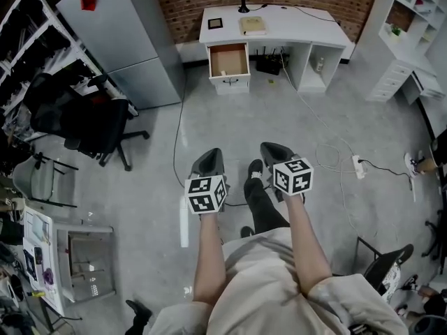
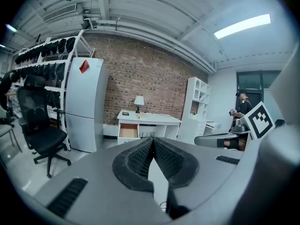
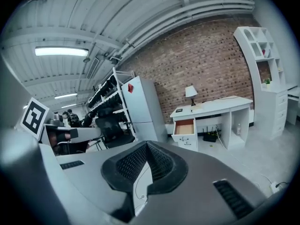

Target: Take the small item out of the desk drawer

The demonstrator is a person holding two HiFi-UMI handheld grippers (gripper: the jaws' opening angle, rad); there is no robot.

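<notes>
Both grippers are held out in front of you with nothing in them: the left gripper has its jaws closed tip to tip, and the right gripper is pressed together the same way. You stand well apart from the white desk, whose drawer hangs open under the desk's left end. The small item should be inside it, but from this far off it can't be made out. Walking in, you could catch a foot on the white power strip lying on the floor toward the desk's right side, or on the dark cable trailing at the left. Arrive with the jaws unopened and you would likely shove the item toward the drawer's back instead of taking it.
</notes>
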